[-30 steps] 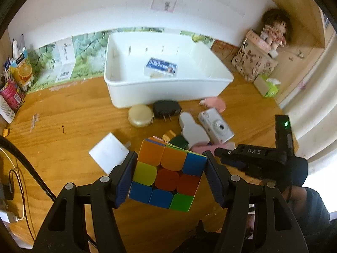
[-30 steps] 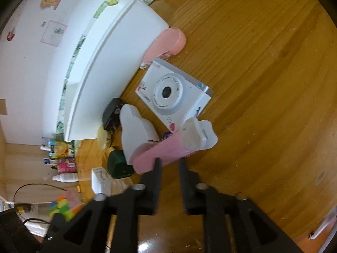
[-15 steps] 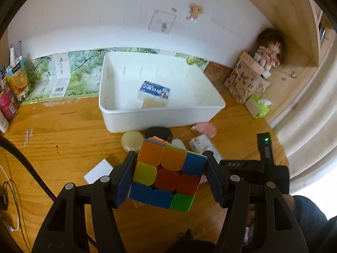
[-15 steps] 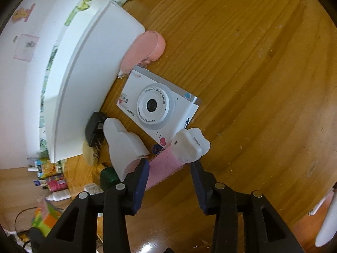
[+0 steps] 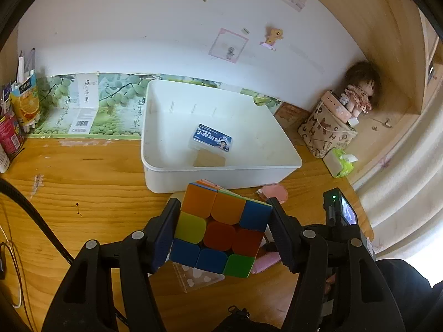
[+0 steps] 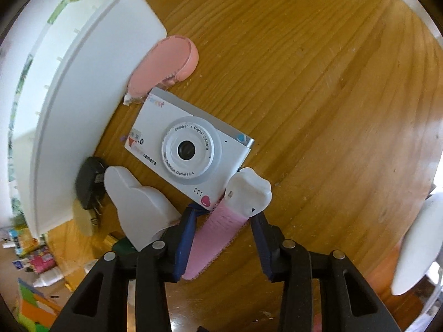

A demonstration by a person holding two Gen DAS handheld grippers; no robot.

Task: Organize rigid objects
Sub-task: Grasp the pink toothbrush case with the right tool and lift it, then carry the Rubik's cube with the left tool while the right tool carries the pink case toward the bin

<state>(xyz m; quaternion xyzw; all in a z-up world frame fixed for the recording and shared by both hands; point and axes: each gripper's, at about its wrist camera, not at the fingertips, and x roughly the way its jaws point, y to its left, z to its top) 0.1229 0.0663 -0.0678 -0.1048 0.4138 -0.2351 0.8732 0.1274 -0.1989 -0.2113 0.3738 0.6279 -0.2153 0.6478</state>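
Grippers at work over a wooden desk: the left gripper [image 5: 223, 232] clamps a multicoloured puzzle cube [image 5: 220, 231] just short of the white plastic bin [image 5: 221, 175], while the right gripper [image 6: 223, 232], jaws parted and just opened wider, straddles a pink, white-capped stick [image 6: 221, 227] lying lengthwise between them.

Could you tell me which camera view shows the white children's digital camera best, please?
The right wrist view: the children's camera lies face up in full, with its lens ring lettering readable. In the left wrist view it is hidden behind the cube held in the left gripper.
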